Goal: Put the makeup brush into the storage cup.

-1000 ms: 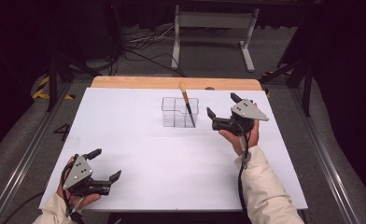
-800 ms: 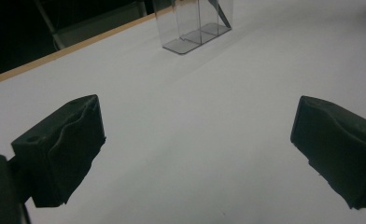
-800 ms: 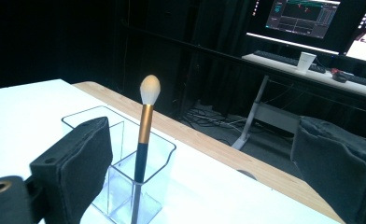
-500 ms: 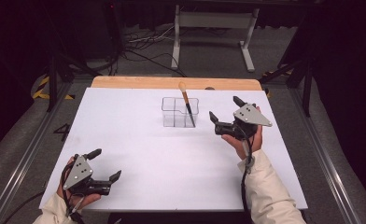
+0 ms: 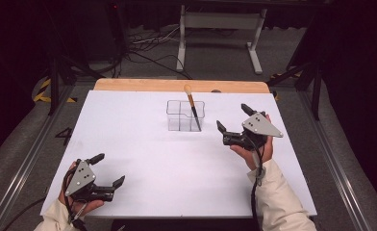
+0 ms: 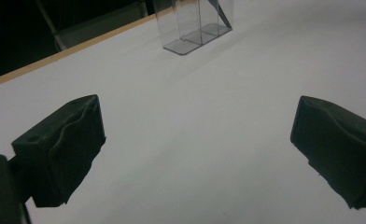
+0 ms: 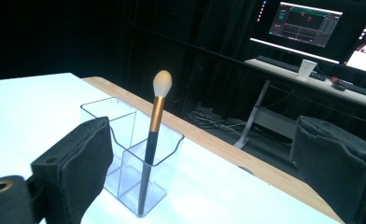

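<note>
A clear holder [image 5: 185, 115] stands at the far middle of the white table [image 5: 143, 149]; a brush [image 5: 193, 109] leans in its right compartment, bristles up. Right gripper [image 5: 232, 124], jaws spread, hovers beside it. Left gripper [image 5: 107, 169], jaws spread, sits near the front-left corner.

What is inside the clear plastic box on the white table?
The clear plastic box with compartments holds one makeup brush with a black and gold handle, standing tilted, cream bristles up, in one end compartment. The other compartments look empty. Nothing is hidden, since the walls are transparent.
</note>
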A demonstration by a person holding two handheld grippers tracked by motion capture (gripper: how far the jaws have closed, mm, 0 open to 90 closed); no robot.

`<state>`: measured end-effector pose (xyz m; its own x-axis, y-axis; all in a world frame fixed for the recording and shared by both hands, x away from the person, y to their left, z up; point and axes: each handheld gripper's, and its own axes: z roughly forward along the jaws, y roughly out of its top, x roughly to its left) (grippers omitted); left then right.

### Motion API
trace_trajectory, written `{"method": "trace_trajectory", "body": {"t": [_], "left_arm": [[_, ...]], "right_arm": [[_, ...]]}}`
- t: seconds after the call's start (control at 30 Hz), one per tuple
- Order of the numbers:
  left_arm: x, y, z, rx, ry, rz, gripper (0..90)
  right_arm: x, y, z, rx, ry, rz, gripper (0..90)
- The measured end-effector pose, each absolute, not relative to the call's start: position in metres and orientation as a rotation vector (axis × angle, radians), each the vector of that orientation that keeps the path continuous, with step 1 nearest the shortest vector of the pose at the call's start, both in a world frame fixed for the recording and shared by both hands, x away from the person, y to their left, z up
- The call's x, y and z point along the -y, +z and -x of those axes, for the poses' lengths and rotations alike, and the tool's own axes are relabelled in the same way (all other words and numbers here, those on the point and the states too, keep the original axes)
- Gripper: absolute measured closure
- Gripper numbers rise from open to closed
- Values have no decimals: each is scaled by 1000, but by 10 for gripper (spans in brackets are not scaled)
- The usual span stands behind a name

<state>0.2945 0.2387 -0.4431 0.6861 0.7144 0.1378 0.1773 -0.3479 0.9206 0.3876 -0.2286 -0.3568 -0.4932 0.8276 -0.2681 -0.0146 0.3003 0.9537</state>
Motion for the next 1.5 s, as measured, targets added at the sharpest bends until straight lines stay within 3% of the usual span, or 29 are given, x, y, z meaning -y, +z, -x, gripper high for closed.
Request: {"method": "trace_trajectory", "body": {"t": [1.5], "left_arm": [[-238, -443, -294, -700, 668, -1883, 36]], "right_arm": [[252, -373, -351, -1821, 1242, -683, 67]]}}
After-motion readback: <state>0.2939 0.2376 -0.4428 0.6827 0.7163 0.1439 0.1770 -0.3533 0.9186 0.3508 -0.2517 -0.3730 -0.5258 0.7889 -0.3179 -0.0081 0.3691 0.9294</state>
